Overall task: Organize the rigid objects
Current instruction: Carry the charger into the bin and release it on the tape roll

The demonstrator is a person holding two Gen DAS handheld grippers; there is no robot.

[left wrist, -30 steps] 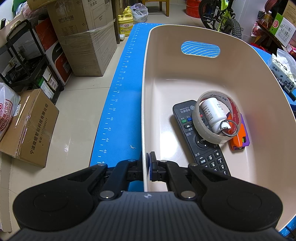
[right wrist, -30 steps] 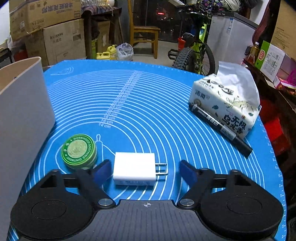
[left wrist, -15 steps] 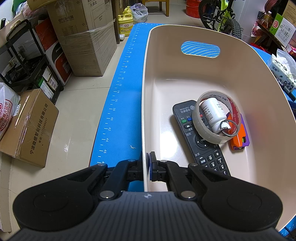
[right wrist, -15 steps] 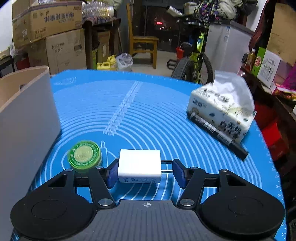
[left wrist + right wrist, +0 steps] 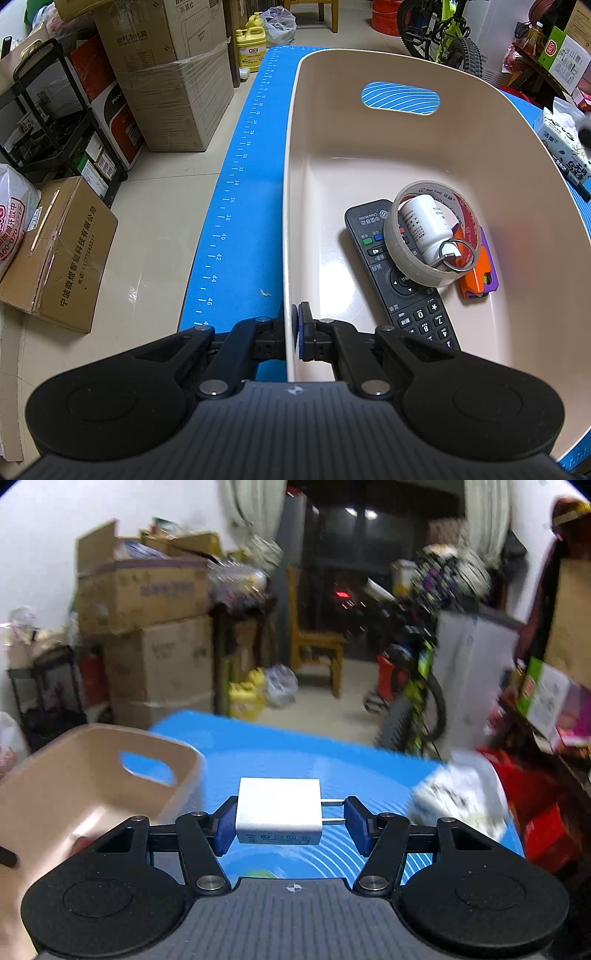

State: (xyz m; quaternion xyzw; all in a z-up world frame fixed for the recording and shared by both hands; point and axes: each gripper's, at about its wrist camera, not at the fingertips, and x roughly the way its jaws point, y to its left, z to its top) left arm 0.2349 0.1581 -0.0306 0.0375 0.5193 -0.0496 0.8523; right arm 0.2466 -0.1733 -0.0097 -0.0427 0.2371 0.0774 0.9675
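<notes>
right claw gripping white charger (prongs rightward), beige bin left

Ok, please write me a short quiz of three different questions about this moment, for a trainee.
1. True or false: the left gripper is clamped on the rim of the beige bin.
2. Multiple choice: what does the right gripper hold? A) green tin B) white USB charger C) black marker
3. Fill in: inside the roll of tape lies a white ____.

Key:
1. True; the pads pinch the bin wall.
2. B; one pad presses on its body, the other on its prongs, and it is lifted off the blue mat.
3. Bottle; the tape rests partly on the remote control.
</notes>
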